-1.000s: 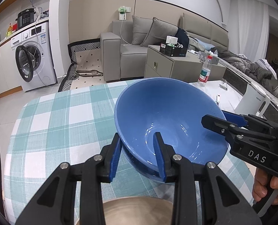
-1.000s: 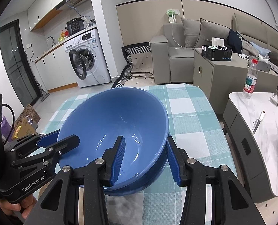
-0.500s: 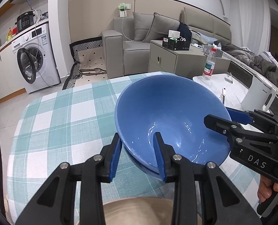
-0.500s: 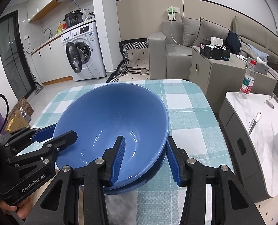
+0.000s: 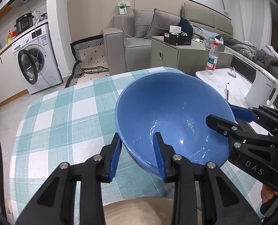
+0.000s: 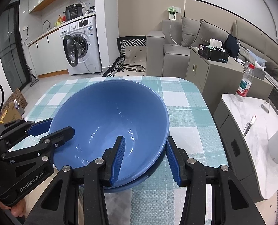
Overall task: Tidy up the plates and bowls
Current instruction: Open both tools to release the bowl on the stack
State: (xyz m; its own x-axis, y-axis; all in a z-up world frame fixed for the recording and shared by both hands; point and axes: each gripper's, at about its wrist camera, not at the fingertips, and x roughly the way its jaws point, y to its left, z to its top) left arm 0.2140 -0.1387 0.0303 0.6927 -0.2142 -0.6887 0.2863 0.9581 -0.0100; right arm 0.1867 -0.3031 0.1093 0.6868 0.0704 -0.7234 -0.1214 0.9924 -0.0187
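a: a living room opening into a kitchen corner, and in front of me a table under a teal checked tablecloth [image 5: 67,120]. where's the bowl from here?

b: take the blue bowl [image 5: 172,116] as the landmark. it sits over the near half of the tablecloth, tilted so its open side faces me. a second blue rim [image 6: 148,176] shows just under it, so i judge it's going into, or sitting in, another bowl of the same kind; i can't tell if they're fully seated.

a: and your grippers against it?

b: my left gripper [image 5: 138,153] straddles the bowl's near-left rim, one pad inside, one outside, narrowly set and clamped on the wall. my right gripper [image 6: 145,156] does the same at the bowl's near-right rim, a little wider, also gripping. each is equally close; neither hand leads.

a: so what does the next move turn on?

b: the bowl's tilt relative to the rim below. it's round, so no long axis matters, only levelling it onto the lower bowl. beyond the bowl's right side stand a white kettle [image 5: 262,90] and a water bottle [image 5: 212,60], well apart on another table.
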